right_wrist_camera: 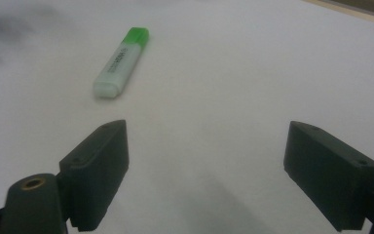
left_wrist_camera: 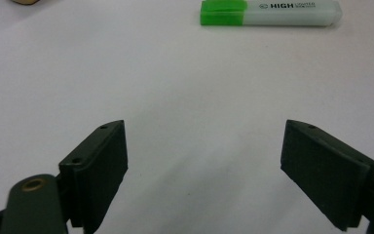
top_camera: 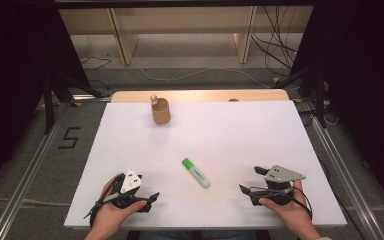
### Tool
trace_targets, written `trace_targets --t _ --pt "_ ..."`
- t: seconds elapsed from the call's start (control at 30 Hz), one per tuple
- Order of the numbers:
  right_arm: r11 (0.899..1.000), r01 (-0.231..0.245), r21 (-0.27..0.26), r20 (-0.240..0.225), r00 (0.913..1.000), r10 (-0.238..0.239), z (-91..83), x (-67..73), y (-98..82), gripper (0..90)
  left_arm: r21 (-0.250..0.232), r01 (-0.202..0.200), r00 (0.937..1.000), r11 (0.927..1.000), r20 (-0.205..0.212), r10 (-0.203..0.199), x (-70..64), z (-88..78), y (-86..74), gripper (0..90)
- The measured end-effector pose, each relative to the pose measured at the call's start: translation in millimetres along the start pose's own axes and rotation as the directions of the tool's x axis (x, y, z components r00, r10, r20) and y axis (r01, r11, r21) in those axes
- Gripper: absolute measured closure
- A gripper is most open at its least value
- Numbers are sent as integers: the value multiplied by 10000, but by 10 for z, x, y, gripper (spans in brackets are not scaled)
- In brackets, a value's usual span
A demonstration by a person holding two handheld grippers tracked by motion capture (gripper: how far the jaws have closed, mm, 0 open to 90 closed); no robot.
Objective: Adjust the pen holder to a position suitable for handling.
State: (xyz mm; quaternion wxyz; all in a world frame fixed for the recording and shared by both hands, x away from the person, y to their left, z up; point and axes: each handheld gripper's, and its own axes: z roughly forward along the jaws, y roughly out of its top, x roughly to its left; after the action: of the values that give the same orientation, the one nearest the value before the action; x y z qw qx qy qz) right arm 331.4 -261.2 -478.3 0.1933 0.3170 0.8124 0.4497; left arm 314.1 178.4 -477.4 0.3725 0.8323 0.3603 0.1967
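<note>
Holding both claws wide open, left gripper (top_camera: 147,197) and right gripper (top_camera: 247,185), we see the green highlighter (top_camera: 196,172) lying between them, just ahead. We should probably grab its middle gently.

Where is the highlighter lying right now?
In the high view the highlighter lies flat on the white table, near its front middle, between the left tongs and right tongs, touching neither.

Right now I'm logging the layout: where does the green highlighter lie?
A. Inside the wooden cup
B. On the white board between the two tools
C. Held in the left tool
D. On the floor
B: the highlighter lies flat on the white board, between the left tool and right tool, touching neither.
</note>
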Motion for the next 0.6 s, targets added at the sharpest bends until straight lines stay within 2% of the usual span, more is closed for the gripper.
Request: trace_targets --t 0.6 --pt "9999 -130 -43 170 9998 131 10 -14 -2 174 -29 -135 9999 9999 5 135 -4 12 7 181"
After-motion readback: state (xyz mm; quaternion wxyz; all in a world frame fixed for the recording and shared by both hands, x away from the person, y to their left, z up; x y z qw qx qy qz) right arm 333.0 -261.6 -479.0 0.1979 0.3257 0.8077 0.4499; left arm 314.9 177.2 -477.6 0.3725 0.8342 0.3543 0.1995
